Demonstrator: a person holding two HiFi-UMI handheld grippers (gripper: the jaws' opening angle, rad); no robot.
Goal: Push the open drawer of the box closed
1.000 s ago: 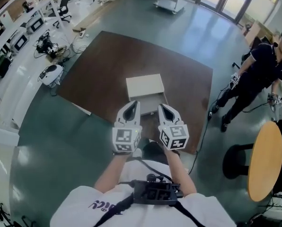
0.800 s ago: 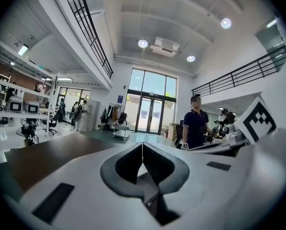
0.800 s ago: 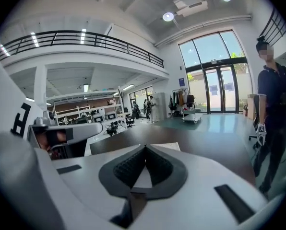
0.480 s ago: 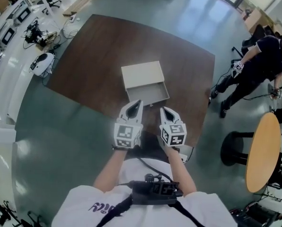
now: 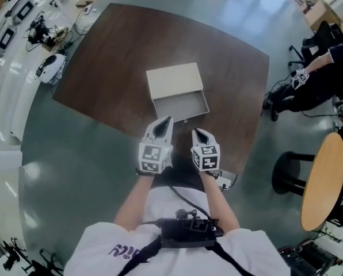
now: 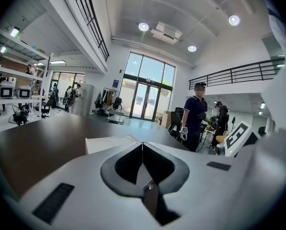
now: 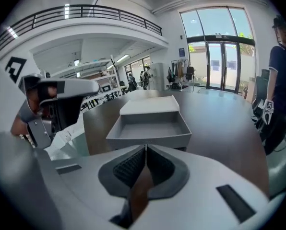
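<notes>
Now we are holding the left gripper (image 5: pixel 168 119) and right gripper (image 5: pixel 196 131) near the open drawer (image 5: pixel 181 104) of the box (image 5: pixel 174 80). Both are showing jaws closed together, empty.

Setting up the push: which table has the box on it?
The big dark brown table holds the box; the round tan table stands off right.

Head view: from high above, facing steeply down on the brown table (image 5: pixel 114 56) and white box (image 5: pixel 174 80).
Left gripper view: low, level across the tabletop toward the glass doors (image 6: pixel 145 97).
Right gripper view: low, close behind the open drawer (image 7: pixel 150 131).
Shared by all: the box.
</notes>
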